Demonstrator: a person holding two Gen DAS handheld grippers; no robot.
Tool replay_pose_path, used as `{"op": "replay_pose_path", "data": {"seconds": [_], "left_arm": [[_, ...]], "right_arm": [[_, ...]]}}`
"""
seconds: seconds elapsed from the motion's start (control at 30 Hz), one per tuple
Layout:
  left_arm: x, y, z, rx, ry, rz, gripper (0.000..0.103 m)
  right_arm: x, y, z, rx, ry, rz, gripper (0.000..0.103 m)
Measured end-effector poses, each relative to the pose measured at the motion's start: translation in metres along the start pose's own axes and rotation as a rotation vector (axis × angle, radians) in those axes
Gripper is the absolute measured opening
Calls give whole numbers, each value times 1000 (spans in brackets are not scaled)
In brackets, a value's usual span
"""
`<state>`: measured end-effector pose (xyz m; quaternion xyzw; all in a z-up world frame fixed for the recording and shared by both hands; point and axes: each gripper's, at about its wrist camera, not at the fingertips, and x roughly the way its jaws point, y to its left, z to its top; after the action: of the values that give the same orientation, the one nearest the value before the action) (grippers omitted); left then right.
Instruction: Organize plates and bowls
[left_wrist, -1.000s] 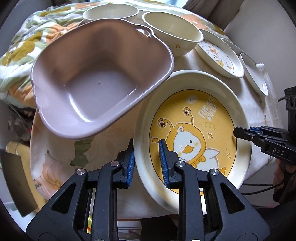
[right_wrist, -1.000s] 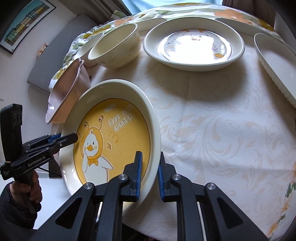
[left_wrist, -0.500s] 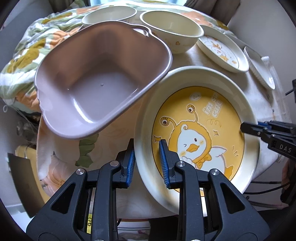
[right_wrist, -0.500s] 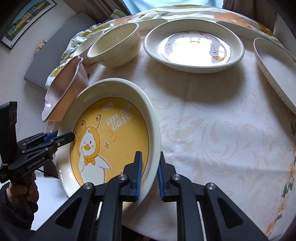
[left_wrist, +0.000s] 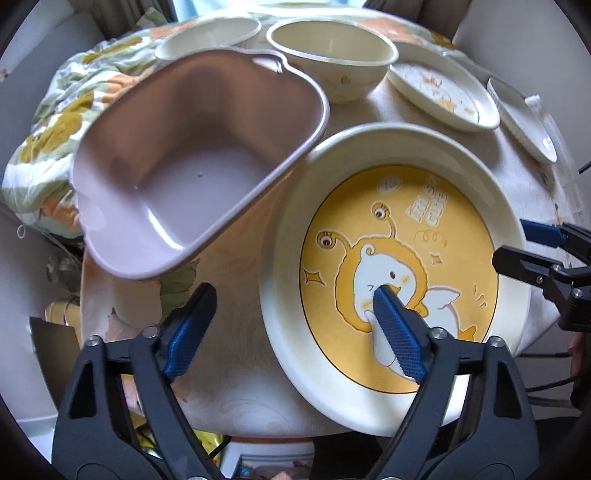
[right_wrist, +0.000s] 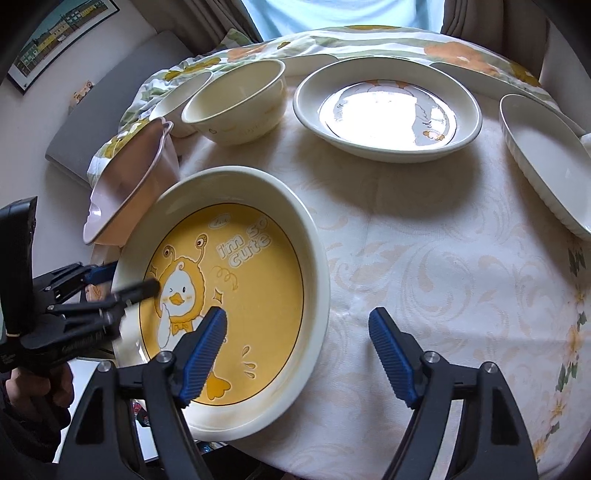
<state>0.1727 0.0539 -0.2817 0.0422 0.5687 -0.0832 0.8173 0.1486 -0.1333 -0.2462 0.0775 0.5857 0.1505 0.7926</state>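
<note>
Left gripper (left_wrist: 291, 325): its fingers are spread wide, one on each side of the duck plate's rim, holding nothing.
Right gripper (right_wrist: 297, 354): its fingers are spread too, around the other side of the rim.
Duck plate (right_wrist: 314, 258): it sits at the near edge of the surface (right_wrist: 424, 258) and seems to stick out past it. A bump could tip it off.
Pink tub (left_wrist: 177, 166): it leans at the edge, rim touching the plate. It could slide down.
Bowls (right_wrist: 236, 103): far back, safe.

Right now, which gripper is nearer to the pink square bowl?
Left. The left gripper straddles the yellow duck plate's rim on the side beside the pink bowl; the right gripper straddles the opposite rim, farther away.
</note>
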Motion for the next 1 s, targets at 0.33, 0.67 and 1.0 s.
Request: {"op": "replay_pose_path", "data": {"seconds": [0.33, 0.67, 1.0], "left_arm": [[-42, -27, 3, 13, -55, 60, 86], [-127, -132, 40, 125, -268, 31, 103], [-126, -231, 125, 254, -296, -147, 103]], "right_arm": [[-38, -14, -10, -2, -80, 1, 75], [-149, -68, -29, 15, -317, -57, 102], [-202, -143, -28, 162, -314, -139, 102]]}}
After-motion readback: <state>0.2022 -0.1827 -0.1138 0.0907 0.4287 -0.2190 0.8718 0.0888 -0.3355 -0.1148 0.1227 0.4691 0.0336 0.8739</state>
